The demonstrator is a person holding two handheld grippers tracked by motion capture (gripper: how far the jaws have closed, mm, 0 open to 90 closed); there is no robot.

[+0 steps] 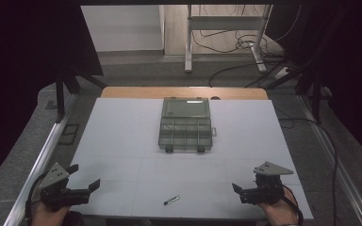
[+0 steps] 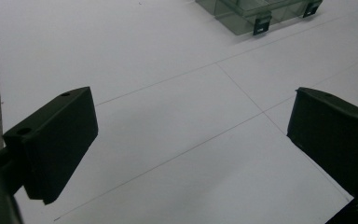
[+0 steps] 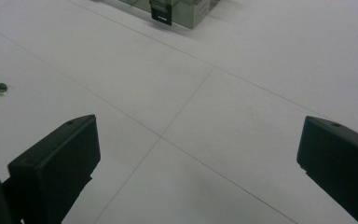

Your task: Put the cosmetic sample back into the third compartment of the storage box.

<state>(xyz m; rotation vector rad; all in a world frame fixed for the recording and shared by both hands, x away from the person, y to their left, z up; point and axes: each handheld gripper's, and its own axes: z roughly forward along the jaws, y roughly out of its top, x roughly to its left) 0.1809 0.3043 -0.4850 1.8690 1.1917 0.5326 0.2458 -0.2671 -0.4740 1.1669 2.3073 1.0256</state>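
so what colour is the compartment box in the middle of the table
Translucent smoky grey-green, with dark latches on its front edge; the compartment box shows best in the high view.

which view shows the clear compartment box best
The high view: the whole compartment box shows mid-table, lid open. The left gripper view catches just its near edge and latches; the right gripper view just one corner.

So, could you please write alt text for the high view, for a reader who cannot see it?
A person holds the left gripper and the right gripper, both open, at the near corners of a white table. A small pen-like object lies between them. An open clear compartment box sits farther back at the centre.
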